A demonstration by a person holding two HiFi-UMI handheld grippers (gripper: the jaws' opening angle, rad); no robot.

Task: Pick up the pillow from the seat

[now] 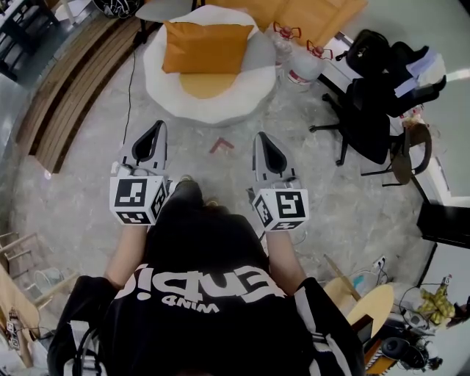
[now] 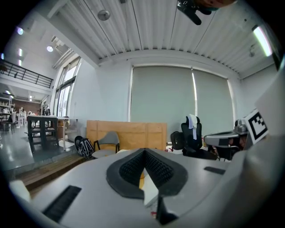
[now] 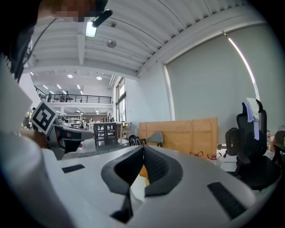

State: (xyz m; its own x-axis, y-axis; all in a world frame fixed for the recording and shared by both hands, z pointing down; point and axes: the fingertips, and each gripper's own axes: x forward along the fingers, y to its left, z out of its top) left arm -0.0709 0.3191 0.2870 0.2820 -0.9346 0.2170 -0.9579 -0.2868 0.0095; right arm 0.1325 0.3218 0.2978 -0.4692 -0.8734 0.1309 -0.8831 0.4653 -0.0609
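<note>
An orange pillow [image 1: 206, 47] leans on the back of a round white seat [image 1: 163, 90] with a yellow cushion, at the top of the head view. My left gripper [image 1: 157, 127] and right gripper [image 1: 263, 136] are held side by side in front of the person, pointing toward the seat and well short of it. Both are shut with nothing between their jaws. In the left gripper view the left gripper [image 2: 144, 152] shows its black pads meeting; in the right gripper view the right gripper [image 3: 143, 148] does the same. A sliver of orange shows through each gap.
A black office chair [image 1: 378, 110] stands to the right of the seat. Two water jugs [image 1: 302, 67] sit behind it by a wooden crate [image 1: 308, 16]. A wooden platform [image 1: 70, 88] runs along the left. A cable trails over the floor by the seat.
</note>
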